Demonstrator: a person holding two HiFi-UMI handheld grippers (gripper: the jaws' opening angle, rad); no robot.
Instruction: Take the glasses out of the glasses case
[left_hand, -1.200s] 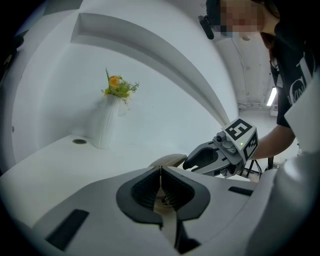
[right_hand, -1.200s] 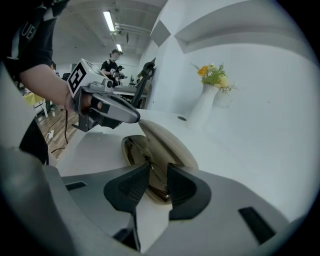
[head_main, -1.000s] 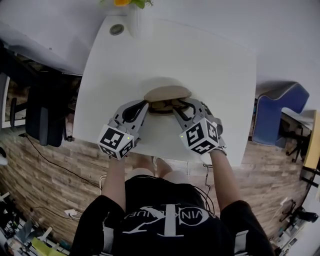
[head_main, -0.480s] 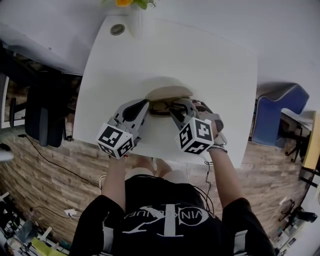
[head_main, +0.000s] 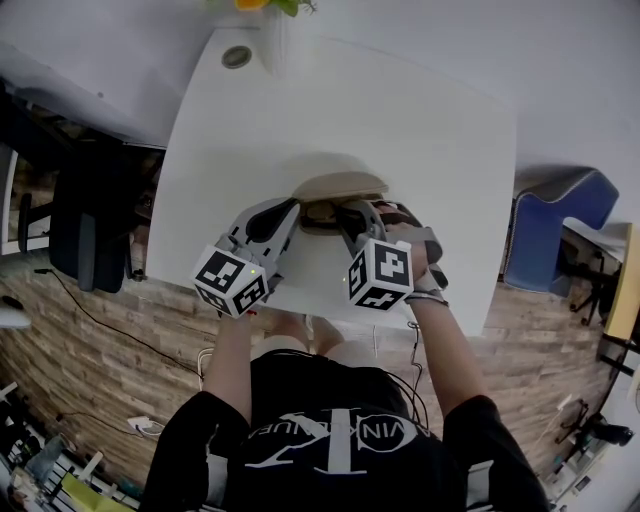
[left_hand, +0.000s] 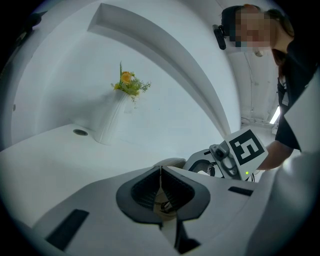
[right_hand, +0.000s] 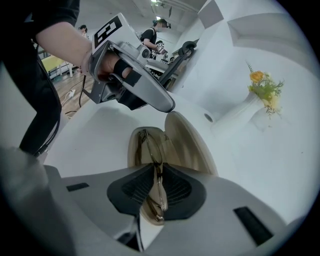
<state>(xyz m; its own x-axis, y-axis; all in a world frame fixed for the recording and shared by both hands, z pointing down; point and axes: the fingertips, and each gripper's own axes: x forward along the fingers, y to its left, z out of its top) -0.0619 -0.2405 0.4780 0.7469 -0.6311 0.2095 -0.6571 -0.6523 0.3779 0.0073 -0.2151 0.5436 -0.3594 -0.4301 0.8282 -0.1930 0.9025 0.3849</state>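
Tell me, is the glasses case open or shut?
Open. In the right gripper view the glasses case has its lid raised, and the glasses show inside, pinched by the right gripper.

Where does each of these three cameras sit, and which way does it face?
Head view: on the person's head, looking steeply down at the table; both forearms, left gripper and right gripper show at the glasses case.
Left gripper view: rides that gripper, looking along its jaws, shut on the case, toward the vase.
Right gripper view: rides that gripper, looking along its jaws, shut on the glasses; left hand shows.
Both gripper views share the vase and the opposite gripper.
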